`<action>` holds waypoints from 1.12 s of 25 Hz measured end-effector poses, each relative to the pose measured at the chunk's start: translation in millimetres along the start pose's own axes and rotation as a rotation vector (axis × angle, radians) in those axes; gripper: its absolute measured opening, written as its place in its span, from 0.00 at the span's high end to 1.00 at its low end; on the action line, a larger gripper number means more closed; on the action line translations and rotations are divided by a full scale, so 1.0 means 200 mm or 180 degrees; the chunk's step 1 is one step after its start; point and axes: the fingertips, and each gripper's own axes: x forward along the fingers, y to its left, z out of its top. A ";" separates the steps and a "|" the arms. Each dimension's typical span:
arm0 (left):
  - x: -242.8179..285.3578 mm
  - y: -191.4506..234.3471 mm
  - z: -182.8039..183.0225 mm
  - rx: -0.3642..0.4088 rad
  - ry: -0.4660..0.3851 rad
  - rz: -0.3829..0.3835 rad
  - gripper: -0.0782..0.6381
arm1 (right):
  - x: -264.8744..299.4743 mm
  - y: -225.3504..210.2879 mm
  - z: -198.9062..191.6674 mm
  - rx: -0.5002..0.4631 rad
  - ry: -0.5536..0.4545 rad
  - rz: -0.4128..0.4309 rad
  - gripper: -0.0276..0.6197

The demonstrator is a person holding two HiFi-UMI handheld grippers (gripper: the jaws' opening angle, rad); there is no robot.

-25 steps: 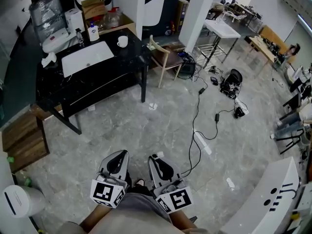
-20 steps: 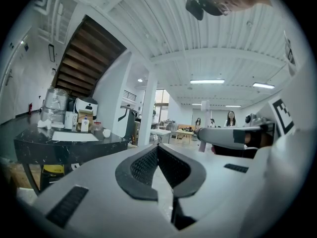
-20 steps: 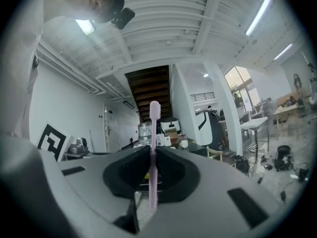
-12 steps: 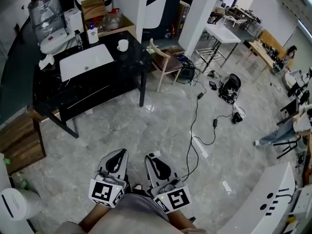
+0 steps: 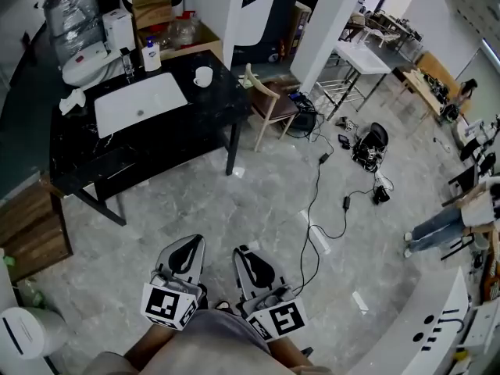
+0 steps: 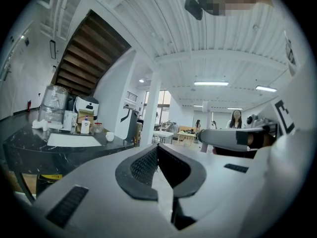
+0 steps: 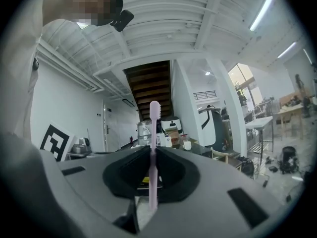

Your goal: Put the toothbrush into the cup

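Observation:
A pink toothbrush [image 7: 153,148] stands upright, bristles up, clamped between the jaws of my right gripper [image 7: 151,152]. In the head view the right gripper [image 5: 251,266] and the left gripper [image 5: 184,258] sit side by side low in the frame, above the grey floor and close to the person's body. The left gripper [image 6: 157,157] is shut with nothing between its jaws. A white cup [image 5: 203,76] stands on the black table [image 5: 195,127] far ahead at upper left; the cup [image 7: 186,145] also shows small in the right gripper view.
The black table carries a white sink basin [image 5: 139,102], a soap bottle [image 5: 152,55] and a water dispenser [image 5: 87,59]. A wooden chair [image 5: 269,100] stands right of it. Black cables [image 5: 316,201] and a power strip [image 5: 316,233] cross the floor. White pillar [image 5: 332,22] behind.
The head view has drifted: the table, chair and cables sit slightly further right and lower than a second ago. Both grippers keep their places side by side.

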 end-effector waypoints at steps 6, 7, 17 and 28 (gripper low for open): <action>0.10 0.14 0.06 -0.0008 -0.0031 -0.0035 0.88 | 0.17 -0.02 0.02 0.0004 -0.0003 -0.0026 0.88; 0.11 0.16 0.07 -0.0006 -0.0037 -0.0041 0.88 | 0.19 -0.02 0.03 0.0004 -0.0006 -0.0033 0.88; 0.17 0.37 0.11 -0.0016 -0.0075 -0.0091 0.88 | 0.41 0.00 0.03 0.0000 0.0003 -0.0077 0.89; 0.21 0.53 0.14 -0.0015 -0.0087 -0.0172 0.88 | 0.58 0.05 0.03 -0.0020 -0.0006 -0.0108 0.89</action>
